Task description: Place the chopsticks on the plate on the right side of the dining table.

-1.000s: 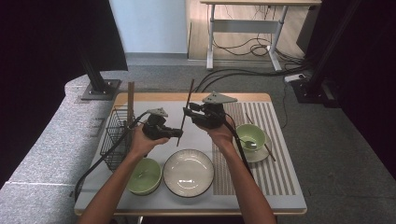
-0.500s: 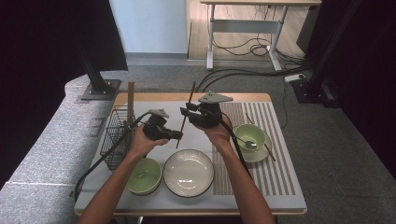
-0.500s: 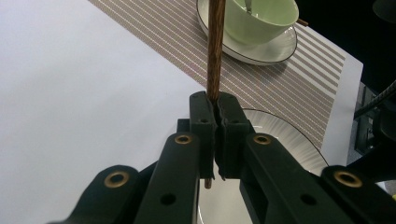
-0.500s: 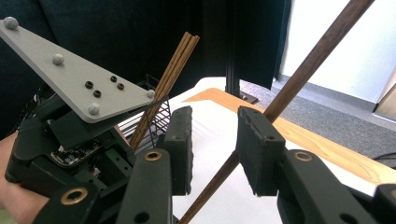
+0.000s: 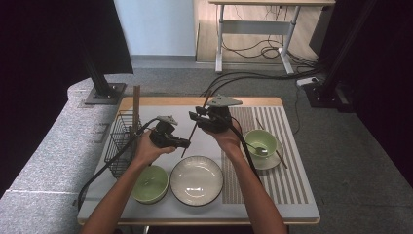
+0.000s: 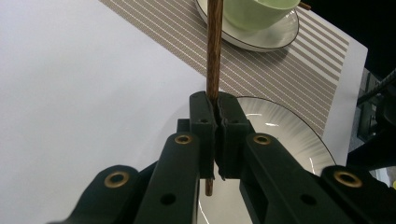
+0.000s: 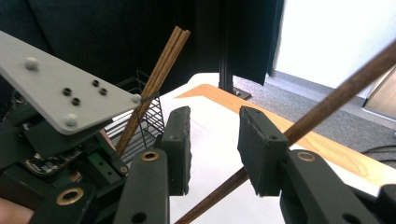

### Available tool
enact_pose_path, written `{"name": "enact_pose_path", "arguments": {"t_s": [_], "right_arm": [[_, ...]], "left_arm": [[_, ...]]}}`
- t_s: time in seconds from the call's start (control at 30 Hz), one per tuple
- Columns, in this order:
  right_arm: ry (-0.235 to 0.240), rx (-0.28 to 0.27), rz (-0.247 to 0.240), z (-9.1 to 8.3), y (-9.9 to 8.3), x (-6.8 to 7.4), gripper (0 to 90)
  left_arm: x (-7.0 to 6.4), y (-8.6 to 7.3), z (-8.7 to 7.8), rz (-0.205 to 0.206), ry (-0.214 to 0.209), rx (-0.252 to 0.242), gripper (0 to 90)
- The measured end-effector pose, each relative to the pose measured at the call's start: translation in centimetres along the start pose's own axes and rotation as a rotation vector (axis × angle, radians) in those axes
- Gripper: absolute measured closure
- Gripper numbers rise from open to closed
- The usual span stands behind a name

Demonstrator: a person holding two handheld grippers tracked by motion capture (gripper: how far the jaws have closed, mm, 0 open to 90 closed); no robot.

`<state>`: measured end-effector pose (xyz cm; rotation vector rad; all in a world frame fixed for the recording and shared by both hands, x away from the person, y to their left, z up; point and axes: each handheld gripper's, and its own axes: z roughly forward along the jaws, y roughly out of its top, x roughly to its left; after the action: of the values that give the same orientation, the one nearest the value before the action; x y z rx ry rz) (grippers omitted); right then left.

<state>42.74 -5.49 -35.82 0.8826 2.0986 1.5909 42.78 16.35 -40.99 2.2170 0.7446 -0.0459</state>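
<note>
**A:** From the high view, where were you holding things?

**B:** Your left gripper (image 5: 182, 143) sat above the white tabletop (image 5: 160, 109), just beyond the white ribbed ceramic plate (image 5: 197, 180), and it held the thin dark-brown wooden chopstick (image 5: 189, 140), which slanted up toward your right gripper (image 5: 194, 116). The pale green ceramic bowl (image 5: 151, 184) lay beside the plate, the black wire basket (image 5: 121, 141) stood at the left edge, and the green cup on its white saucer (image 5: 262, 144) rested on the striped beige placemat (image 5: 280, 165).

**A:** And in the left gripper view?

**B:** Your jaws were pressed tight on the chopstick (image 6: 214, 51), which ran straight up between them, its short end poking out below. The plate (image 6: 289, 135) lay under the jaws and the saucer's cup (image 6: 254, 11) sat beyond on the placemat (image 6: 299, 79).

**A:** The right gripper view?

**B:** Your jaws stood apart, a clear gap between them. The chopstick (image 7: 336, 95) crossed diagonally behind the right-hand jaw; whether it touched that jaw, I could not tell. Your left gripper's grey plate (image 7: 60, 95) filled the left, with a bundle of wooden chopsticks (image 7: 154, 84) standing in the basket (image 7: 152, 122) behind it.
</note>
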Motion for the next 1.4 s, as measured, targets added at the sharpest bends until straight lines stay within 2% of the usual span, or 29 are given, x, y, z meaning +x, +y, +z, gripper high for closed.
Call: {"name": "enact_pose_path", "arguments": {"t_s": [0.33, 0.67, 0.9, 1.03, 1.13, 1.4], "right_arm": [[-0.034, 0.061, -0.021, -0.2, -0.8, -1.2, 61.4], [-0.057, 0.100, -0.039, -1.4, -1.5, -2.9, 57.3], [-0.040, 0.142, -0.067, -2.2, -2.0, -3.7, 54.9], [-0.023, 0.172, -0.095, -2.2, -2.4, -4.0, 53.0], [0.002, 0.201, -0.133, -2.2, -2.7, -4.0, 50.2], [0.024, 0.269, -0.233, -2.5, -3.0, -3.9, 46.7]], "left_arm": [[-0.2, -0.1, -0.3, 0.024, -0.019, 0.031, 86.7], [-0.2, -0.1, -0.4, 0.030, -0.038, 0.044, 86.8], [-0.2, -0.1, -0.3, 0.024, -0.061, 0.050, 86.8], [-0.1, -0.1, -0.3, 0.023, -0.067, 0.062, 86.8], [0.0, -0.2, -0.3, 0.024, -0.076, 0.074, 86.8], [0.2, -0.1, -0.5, 0.012, -0.118, 0.075, 86.6]]}}
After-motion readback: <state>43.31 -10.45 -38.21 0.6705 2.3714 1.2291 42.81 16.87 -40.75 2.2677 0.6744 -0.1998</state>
